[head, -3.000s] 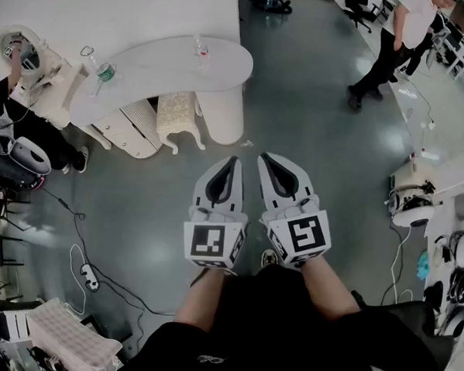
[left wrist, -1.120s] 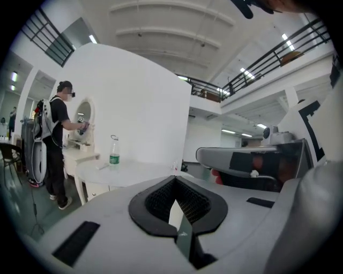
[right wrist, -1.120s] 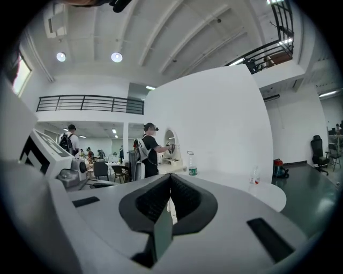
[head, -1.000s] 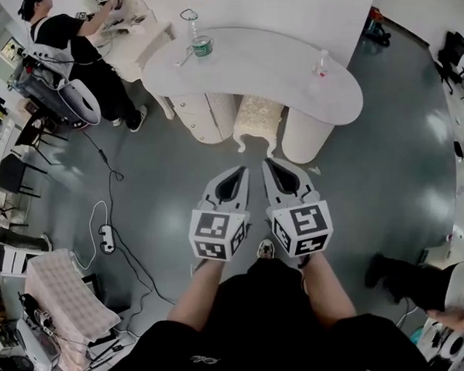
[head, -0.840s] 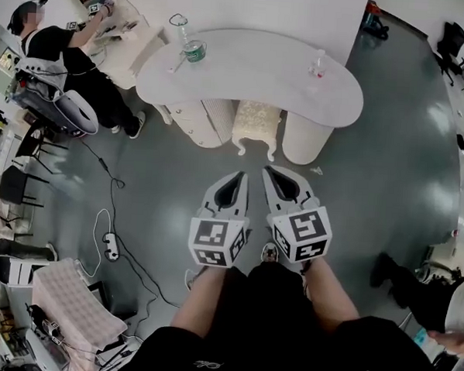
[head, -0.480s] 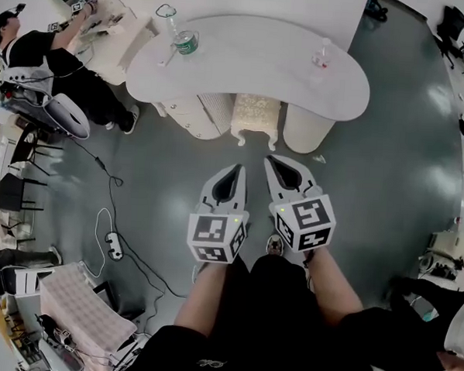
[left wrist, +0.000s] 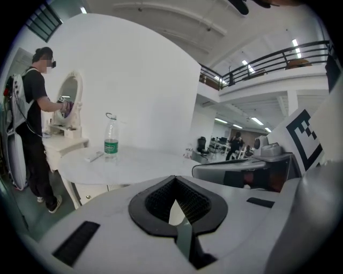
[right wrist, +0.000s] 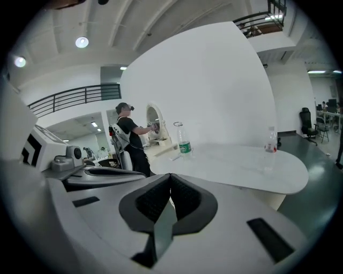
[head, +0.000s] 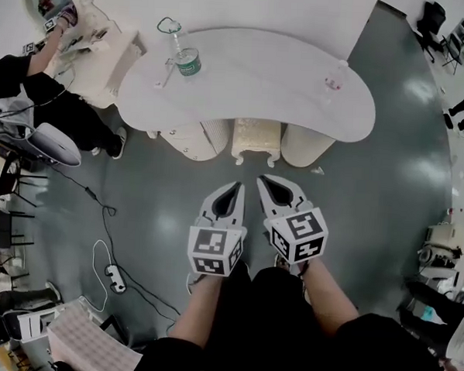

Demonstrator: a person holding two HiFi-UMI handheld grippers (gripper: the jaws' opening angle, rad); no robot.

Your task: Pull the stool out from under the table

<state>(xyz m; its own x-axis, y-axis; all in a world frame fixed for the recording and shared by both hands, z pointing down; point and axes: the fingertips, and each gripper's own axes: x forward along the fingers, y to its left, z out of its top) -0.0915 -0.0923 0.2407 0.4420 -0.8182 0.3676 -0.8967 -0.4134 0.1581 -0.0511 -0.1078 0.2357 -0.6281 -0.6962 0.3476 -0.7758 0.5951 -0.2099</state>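
In the head view a cream stool (head: 257, 139) with carved legs is tucked under the front edge of a white kidney-shaped table (head: 253, 81), between its two round pedestals. Both grippers hang side by side over the grey floor, a short way in front of the stool and touching nothing. The left gripper (head: 235, 186) is shut and empty, and so is the right gripper (head: 262, 179). In the left gripper view the shut jaws (left wrist: 173, 177) point at the table (left wrist: 134, 163). The right gripper view shows its shut jaws (right wrist: 170, 175) below the tabletop (right wrist: 252, 160). Neither gripper view shows the stool clearly.
A green-labelled water bottle (head: 184, 56) and a small bottle (head: 335, 76) stand on the table. A person in black (head: 34, 108) works at a mirror desk to the left. Cables and a power strip (head: 117, 278) lie on the floor at left. My legs are below.
The view has swung round, so the table and stool, once at the upper left, now lie straight ahead. Both grippers stay shut side by side.
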